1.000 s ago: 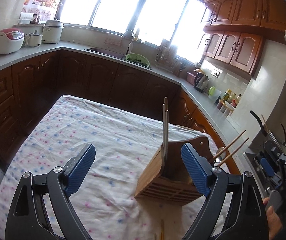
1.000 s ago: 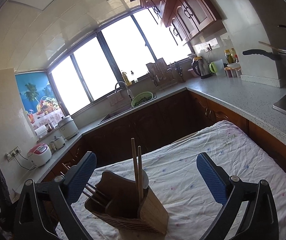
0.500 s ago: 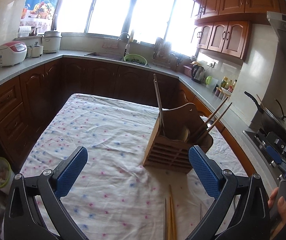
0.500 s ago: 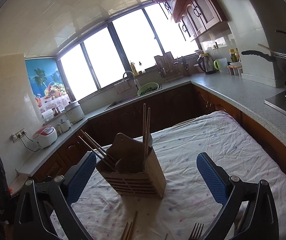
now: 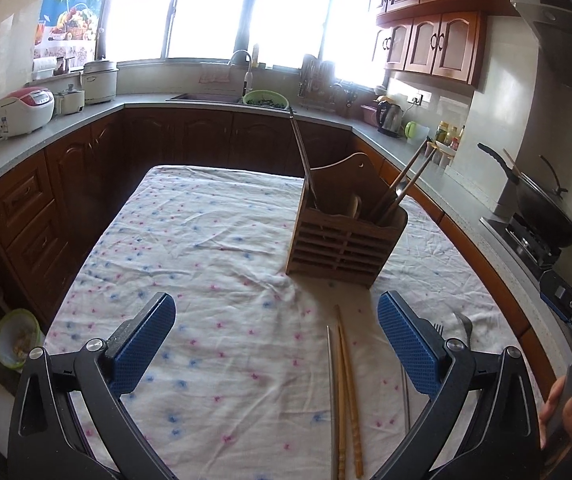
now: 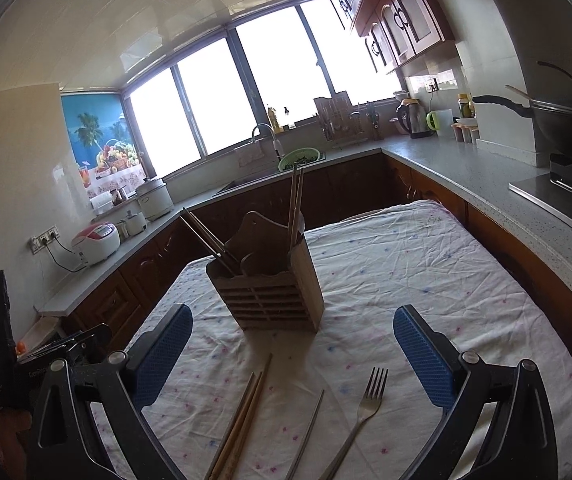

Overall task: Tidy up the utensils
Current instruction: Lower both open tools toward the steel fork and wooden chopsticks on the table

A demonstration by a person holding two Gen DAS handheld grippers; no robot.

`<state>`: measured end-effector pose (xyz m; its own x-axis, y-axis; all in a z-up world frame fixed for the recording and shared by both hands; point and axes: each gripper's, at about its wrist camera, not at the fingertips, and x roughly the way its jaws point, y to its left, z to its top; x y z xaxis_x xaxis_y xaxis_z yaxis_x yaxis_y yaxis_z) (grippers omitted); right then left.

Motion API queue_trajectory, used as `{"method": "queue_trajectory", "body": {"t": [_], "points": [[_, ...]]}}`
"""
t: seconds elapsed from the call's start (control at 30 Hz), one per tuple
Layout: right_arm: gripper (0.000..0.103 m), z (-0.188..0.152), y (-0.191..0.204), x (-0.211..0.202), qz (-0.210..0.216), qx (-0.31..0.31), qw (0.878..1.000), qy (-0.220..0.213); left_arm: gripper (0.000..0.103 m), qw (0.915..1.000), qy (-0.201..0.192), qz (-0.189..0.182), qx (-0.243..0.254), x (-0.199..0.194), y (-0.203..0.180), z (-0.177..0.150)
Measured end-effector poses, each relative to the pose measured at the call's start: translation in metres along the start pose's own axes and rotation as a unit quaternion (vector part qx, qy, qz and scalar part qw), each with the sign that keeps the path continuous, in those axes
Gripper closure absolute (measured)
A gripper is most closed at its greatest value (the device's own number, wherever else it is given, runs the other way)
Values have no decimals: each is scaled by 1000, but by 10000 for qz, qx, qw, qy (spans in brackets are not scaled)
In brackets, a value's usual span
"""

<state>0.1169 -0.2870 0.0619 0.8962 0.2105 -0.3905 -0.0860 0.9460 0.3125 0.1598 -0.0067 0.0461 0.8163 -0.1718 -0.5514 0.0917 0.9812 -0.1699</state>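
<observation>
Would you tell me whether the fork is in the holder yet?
Out: the fork lies flat on the cloth, before the holder.

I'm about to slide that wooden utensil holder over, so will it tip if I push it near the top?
Probably, yes. The wooden utensil holder stands tall on a narrow base, on a wrinkled tablecloth that may snag it. Long chopsticks sticking well above the rim add top weight. Pushing low looks safer.

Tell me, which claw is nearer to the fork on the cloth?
Right. The fork lies between the open right claw fingers. It lies outside the open left claw, beyond its right finger.
</observation>
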Motion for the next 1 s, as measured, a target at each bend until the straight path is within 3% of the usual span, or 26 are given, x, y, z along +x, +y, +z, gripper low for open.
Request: {"method": "queue_trajectory", "body": {"t": [0.53, 1.0], "points": [[1, -40, -18, -11, -300, 277, 9985, 370, 0, 9981, 586, -179, -42, 11, -7, -34], [1, -57, -29, 10, -460, 322, 9953, 791, 0, 9937, 1068, -284, -157, 40, -4, -44]]}}
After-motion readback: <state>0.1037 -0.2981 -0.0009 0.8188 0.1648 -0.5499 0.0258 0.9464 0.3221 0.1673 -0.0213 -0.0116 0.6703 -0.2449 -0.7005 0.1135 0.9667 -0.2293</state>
